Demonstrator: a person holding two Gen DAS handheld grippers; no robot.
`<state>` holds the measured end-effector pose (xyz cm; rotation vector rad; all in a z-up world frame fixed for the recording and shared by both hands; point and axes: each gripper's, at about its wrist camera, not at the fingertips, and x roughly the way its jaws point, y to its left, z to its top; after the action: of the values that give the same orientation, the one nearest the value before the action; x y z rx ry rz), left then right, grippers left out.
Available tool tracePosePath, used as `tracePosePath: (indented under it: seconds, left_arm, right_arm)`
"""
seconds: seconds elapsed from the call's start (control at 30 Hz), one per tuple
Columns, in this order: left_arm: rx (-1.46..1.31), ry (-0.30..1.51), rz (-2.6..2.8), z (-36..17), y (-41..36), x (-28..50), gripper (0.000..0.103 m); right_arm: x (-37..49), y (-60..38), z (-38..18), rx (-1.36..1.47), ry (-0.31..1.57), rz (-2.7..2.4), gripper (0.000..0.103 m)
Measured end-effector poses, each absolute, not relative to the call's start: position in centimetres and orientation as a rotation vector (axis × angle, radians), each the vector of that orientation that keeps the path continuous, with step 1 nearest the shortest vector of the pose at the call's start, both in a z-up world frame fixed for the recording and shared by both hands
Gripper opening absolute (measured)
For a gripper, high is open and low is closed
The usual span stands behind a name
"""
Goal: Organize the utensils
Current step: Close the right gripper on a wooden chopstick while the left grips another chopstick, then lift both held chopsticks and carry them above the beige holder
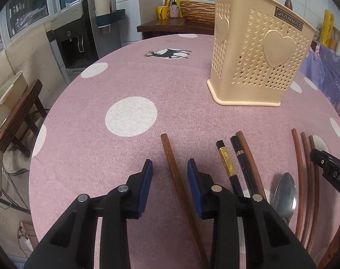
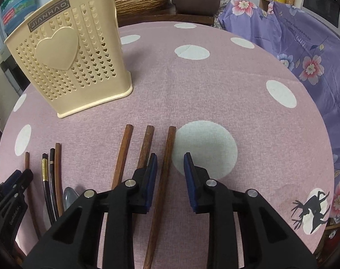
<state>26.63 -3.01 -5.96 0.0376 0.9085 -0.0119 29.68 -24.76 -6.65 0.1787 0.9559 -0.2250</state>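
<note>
Picking-up step: left gripper (image 1: 170,163) and right gripper (image 2: 170,157), fingers apart, each straddling a wooden chopstick (image 1: 173,168) (image 2: 164,168) unclamped. Next: clamp, lift toward holder (image 1: 257,51).

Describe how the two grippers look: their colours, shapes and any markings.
Both grippers are black plastic with two angular fingers, each lined with a flat dark blue pad and pinned with round silver rivets. That holds for the left gripper and the right gripper. White lettering marks the sides: "DAS" on the right one, "GenRobot.AI" on the left one. No cables, sleeves or hands show.
</note>
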Motion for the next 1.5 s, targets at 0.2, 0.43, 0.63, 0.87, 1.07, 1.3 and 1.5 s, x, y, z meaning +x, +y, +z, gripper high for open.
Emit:
tracePosePath:
  seconds: [0.2, 0.43, 0.63, 0.87, 1.07, 1.3, 1.5]
  left_arm:
    - [0.059, 0.914, -0.027, -5.9, -3.8, 27.0, 0.016]
    - [0.06, 0.92, -0.036, -5.9, -4.0, 27.3, 0.015]
    - [0.071, 0.905, -0.029, -6.0, -4.3, 27.3, 0.011]
    - [0.079, 0.899, -0.034, -6.0, -4.5, 27.5, 0.01]
    - [0.09, 0.891, -0.037, -6.0, -4.7, 27.7, 0.01]
    - [0.04, 0.881, -0.059, -5.4, -3.7, 27.5, 0.009]
    - [0.006, 0.82, -0.096, -2.7, -2.9, 26.3, 0.008]
  right_arm:
    - [30.2, -24.2, -6.7, 0.158, 0.955, -0.217, 0.022]
    - [30.5, -23.7, -6.7, 0.146, 0.959, -0.199, 0.02]
    - [30.4, -23.8, -6.7, 0.144, 0.949, -0.187, 0.01]
    - [30.3, -24.1, -6.7, 0.161, 0.943, -0.165, 0.01]
    - [30.3, -24.5, -6.7, 0.187, 0.934, -0.136, 0.009]
    - [29.5, -25.0, -5.5, 0.234, 0.876, -0.097, 0.009]
    - [27.7, -25.7, -2.4, 0.246, 0.777, -0.055, 0.008]
